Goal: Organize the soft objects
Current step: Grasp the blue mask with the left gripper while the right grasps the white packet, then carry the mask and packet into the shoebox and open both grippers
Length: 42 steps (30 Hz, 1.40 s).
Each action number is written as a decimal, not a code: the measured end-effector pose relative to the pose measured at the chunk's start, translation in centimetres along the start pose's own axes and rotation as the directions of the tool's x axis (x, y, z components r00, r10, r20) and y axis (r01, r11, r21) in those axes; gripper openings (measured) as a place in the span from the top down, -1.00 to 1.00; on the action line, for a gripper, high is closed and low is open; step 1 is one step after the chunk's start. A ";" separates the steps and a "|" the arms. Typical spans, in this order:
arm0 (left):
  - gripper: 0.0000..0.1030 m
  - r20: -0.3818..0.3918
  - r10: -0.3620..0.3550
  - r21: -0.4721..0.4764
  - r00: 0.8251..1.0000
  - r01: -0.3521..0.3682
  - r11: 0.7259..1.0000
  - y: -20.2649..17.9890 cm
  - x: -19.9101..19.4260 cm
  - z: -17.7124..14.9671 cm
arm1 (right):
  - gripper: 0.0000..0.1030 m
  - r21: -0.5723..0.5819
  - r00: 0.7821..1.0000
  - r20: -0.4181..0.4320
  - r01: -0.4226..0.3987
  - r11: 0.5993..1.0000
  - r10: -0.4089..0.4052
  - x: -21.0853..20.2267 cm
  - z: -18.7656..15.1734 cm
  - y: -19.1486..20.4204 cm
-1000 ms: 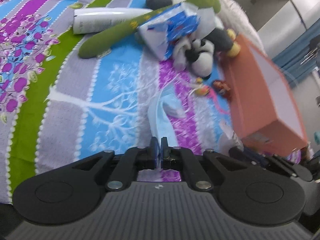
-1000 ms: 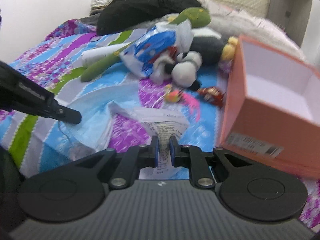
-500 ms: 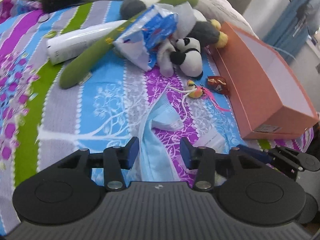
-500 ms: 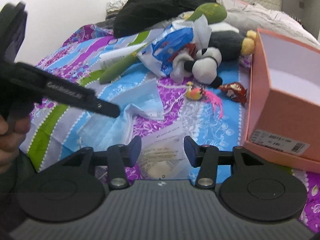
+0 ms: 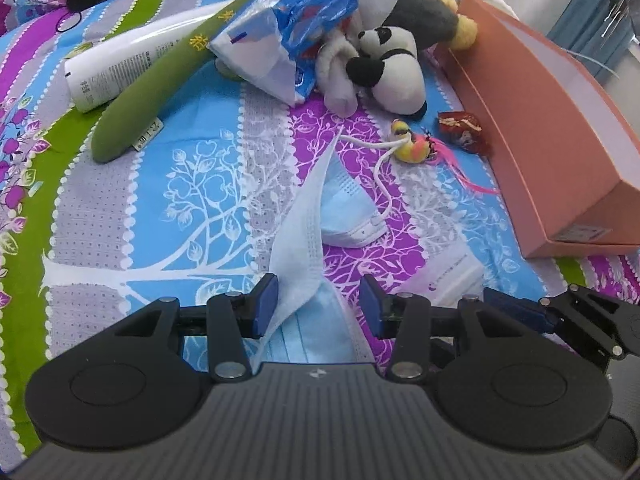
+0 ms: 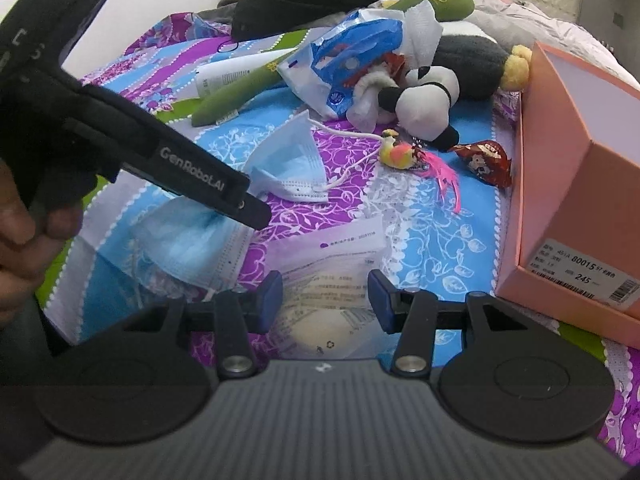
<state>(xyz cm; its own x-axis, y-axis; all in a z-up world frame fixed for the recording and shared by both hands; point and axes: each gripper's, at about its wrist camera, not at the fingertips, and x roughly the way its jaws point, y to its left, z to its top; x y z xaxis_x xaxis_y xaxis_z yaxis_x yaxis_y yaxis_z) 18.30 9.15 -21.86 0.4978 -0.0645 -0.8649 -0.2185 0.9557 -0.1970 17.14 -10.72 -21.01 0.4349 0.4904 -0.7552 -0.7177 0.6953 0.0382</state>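
Lying crumpled on patterned bedspread: blue face mask, partly between spread jaws of left gripper, possibly brushing one pad. Right gripper jaws also apart, over clear packet. Both just opened. Orange box alongside.
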 end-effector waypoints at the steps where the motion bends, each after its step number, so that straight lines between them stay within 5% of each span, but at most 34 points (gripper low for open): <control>1: 0.01 -0.003 0.006 -0.001 1.000 -0.006 1.000 0.0 0.2 0.0 | 0.02 -0.003 1.000 -0.001 0.000 1.000 0.000 0.1 -0.1 0.0; 7: 0.19 0.008 0.058 0.012 0.998 -0.059 0.998 -0.2 1.0 0.0 | 0.01 -0.033 1.000 -0.004 -0.004 0.999 0.004 0.7 -0.2 0.3; 15: 0.80 0.029 0.112 0.022 0.993 -0.113 0.993 -0.7 0.7 0.2 | 0.15 -0.062 1.000 0.015 0.019 0.998 -0.018 -0.2 -0.1 0.8; 27: 0.84 0.090 0.004 -0.014 0.996 -0.003 1.000 -1.4 -5.0 1.2 | 0.21 0.050 0.988 0.139 0.062 0.997 -0.069 -5.1 2.7 -0.3; 35: 0.83 0.182 -0.078 0.018 0.980 0.076 0.997 -3.7 -10.3 4.5 | 0.20 0.085 0.950 0.288 0.096 0.992 -0.117 -10.2 6.1 -1.5; 42: 0.83 0.278 -0.133 0.068 0.951 0.119 0.991 -6.5 -14.3 7.8 | 0.20 0.119 0.888 0.412 0.170 0.978 -0.204 -14.6 9.6 -3.7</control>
<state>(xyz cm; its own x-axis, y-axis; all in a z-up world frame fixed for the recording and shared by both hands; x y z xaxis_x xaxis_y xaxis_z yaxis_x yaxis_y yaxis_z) 19.12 6.06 -4.60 0.7358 -0.1090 -0.6683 -0.1002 0.9585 -0.2667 18.65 -15.37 -3.87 0.7570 0.5101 -0.4085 -0.5635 0.8260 -0.0128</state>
